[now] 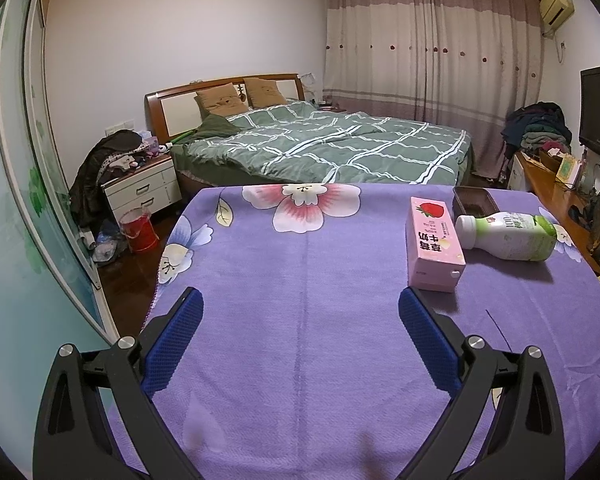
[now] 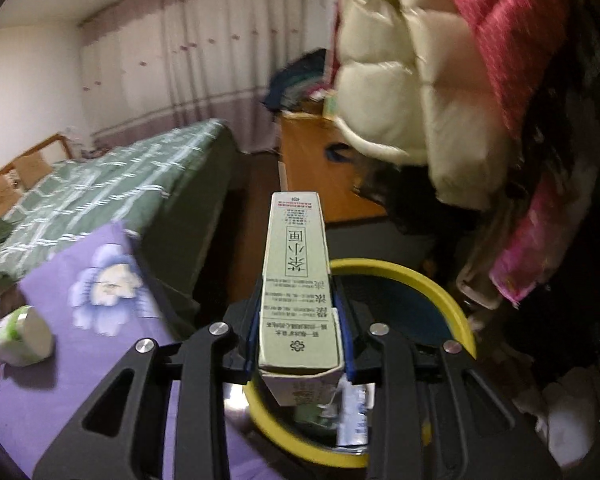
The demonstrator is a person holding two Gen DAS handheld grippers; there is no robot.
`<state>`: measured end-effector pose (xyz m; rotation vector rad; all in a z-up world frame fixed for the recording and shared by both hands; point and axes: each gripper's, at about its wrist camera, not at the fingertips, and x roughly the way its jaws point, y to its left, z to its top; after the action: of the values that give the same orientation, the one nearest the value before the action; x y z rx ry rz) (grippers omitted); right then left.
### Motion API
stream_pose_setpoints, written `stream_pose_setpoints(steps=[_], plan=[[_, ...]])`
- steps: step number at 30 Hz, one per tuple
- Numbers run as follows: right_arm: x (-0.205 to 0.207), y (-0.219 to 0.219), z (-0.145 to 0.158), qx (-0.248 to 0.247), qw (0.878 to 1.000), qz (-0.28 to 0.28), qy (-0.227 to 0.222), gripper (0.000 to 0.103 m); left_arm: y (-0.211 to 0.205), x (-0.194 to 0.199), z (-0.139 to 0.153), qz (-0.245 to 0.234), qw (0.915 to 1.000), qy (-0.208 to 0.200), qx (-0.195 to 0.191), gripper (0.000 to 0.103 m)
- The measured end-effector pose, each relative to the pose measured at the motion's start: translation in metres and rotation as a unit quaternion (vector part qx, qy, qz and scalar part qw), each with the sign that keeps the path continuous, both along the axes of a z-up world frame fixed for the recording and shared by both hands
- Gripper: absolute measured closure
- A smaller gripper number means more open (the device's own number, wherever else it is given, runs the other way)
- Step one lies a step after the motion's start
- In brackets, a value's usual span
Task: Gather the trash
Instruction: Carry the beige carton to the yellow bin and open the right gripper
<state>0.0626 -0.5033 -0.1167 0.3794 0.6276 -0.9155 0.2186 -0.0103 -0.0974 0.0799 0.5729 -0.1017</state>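
My right gripper [image 2: 296, 282] is shut on a tall pale green carton [image 2: 296, 240], which stands up between the blue pads. It hangs over a yellow-rimmed bin [image 2: 440, 292] beside the table; some trash shows inside the bin. My left gripper [image 1: 300, 294] stands open over the purple flowered tablecloth [image 1: 300, 240] with nothing between its fingers. A pink strawberry milk carton [image 1: 432, 240] lies just beyond its right finger. A white and green bottle [image 1: 508, 236] lies on its side further right, and shows again as the bottle [image 2: 20, 336] in the right wrist view.
A dark tray [image 1: 474, 200] sits at the table's far edge behind the bottle. Beyond the table are a green checked bed [image 1: 320, 140], a nightstand [image 1: 144, 188] and a red bucket [image 1: 138, 228]. A white puffy jacket [image 2: 400, 80] hangs above the bin.
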Motion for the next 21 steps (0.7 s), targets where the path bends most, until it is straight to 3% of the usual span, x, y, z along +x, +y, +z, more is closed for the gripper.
stream_pose_setpoints(steps=[3,8,13,21], plan=[[-0.005,0.002,0.002,0.003,1.0,-0.011,-0.013,0.053,0.0,-0.001,0.0,-0.003,1.0,0.0,0.0,0.006],[0.0,0.029,0.016,-0.046,0.997,0.036,-0.054,0.04,-0.002,-0.001,0.0,-0.008,1.0,0.003,0.002,0.006],[0.005,0.056,0.029,-0.11,0.989,0.075,-0.063,0.034,-0.01,-0.001,-0.001,-0.021,0.9997,0.012,0.006,0.006],[0.01,0.06,0.031,-0.083,0.99,0.095,-0.063,0.033,-0.061,0.017,0.017,-0.109,0.9913,0.073,0.003,0.006]])
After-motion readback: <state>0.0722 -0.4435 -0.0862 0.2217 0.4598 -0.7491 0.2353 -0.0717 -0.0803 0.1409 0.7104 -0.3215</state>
